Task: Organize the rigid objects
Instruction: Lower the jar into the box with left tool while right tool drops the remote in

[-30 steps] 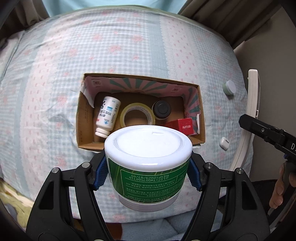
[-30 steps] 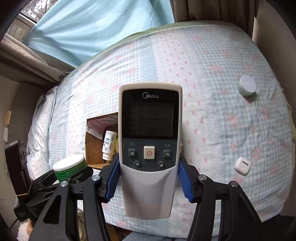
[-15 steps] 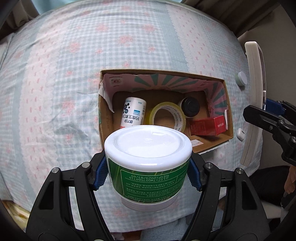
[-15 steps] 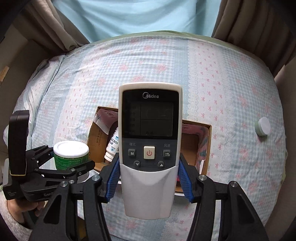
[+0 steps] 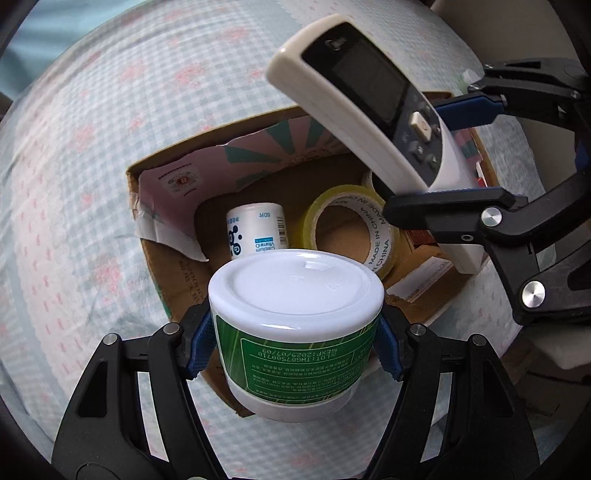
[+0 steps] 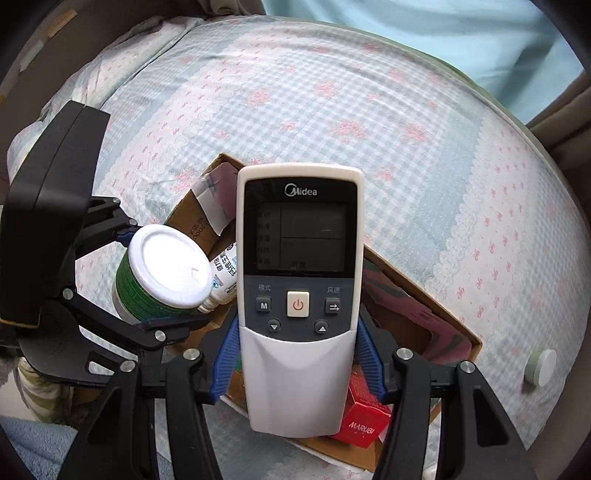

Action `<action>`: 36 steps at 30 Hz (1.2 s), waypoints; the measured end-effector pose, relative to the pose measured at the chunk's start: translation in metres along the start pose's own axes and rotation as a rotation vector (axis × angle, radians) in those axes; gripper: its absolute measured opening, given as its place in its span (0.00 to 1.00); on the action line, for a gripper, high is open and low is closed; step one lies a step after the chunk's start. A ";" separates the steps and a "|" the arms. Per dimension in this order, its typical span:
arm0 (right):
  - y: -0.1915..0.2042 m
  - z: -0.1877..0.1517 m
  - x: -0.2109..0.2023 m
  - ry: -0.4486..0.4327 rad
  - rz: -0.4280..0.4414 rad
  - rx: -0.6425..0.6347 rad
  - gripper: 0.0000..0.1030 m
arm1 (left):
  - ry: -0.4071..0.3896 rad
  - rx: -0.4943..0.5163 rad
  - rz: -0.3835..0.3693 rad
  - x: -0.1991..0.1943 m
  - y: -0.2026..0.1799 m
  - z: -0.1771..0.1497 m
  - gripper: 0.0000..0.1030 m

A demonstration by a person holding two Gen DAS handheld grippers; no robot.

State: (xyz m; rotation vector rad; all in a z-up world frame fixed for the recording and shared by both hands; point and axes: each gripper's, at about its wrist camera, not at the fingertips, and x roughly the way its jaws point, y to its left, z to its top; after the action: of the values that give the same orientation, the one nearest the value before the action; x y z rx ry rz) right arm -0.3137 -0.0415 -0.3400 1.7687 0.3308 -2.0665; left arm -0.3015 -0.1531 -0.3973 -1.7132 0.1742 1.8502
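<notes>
My left gripper (image 5: 295, 354) is shut on a green jar with a white lid (image 5: 295, 295), held above the near edge of an open cardboard box (image 5: 162, 280) on the bed. The same jar (image 6: 162, 273) shows at the left of the right wrist view. My right gripper (image 6: 295, 362) is shut on a white Midea remote control (image 6: 299, 295), which hangs over the box's right half and appears again as the remote control (image 5: 369, 103). Inside the box lie a white vitamin bottle (image 5: 255, 232), a roll of yellow tape (image 5: 351, 229) and a red carton (image 6: 364, 421).
The box sits on a bed with a blue and pink checked cover (image 6: 332, 103). A small round white and green lid (image 6: 541, 367) lies on the cover right of the box. Curtains (image 6: 443, 33) hang behind the bed.
Both grippers have come down and closer to the box, rolling as they moved. The remote now hangs over the box's right half, and the jar is nearer the box's front edge.
</notes>
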 end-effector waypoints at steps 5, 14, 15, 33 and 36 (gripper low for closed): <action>0.002 -0.001 0.027 0.042 0.005 -0.077 0.52 | -0.009 0.082 0.018 0.016 -0.011 -0.002 0.66; -0.002 -0.008 0.038 0.051 0.043 -0.053 0.52 | -0.077 0.080 0.029 0.017 -0.010 -0.012 0.83; -0.002 -0.007 0.038 0.051 0.040 -0.046 0.52 | -0.100 0.070 0.002 0.012 -0.010 -0.012 0.99; -0.012 -0.009 -0.003 -0.038 0.023 0.062 1.00 | -0.120 0.005 0.056 -0.021 -0.003 -0.023 1.00; -0.010 -0.007 -0.008 -0.054 0.025 0.057 1.00 | -0.127 0.005 0.068 -0.036 -0.003 -0.024 1.00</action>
State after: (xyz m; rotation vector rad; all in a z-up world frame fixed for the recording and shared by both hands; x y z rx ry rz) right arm -0.3105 -0.0285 -0.3343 1.7368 0.2355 -2.1217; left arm -0.2796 -0.1746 -0.3669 -1.5986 0.1873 1.9999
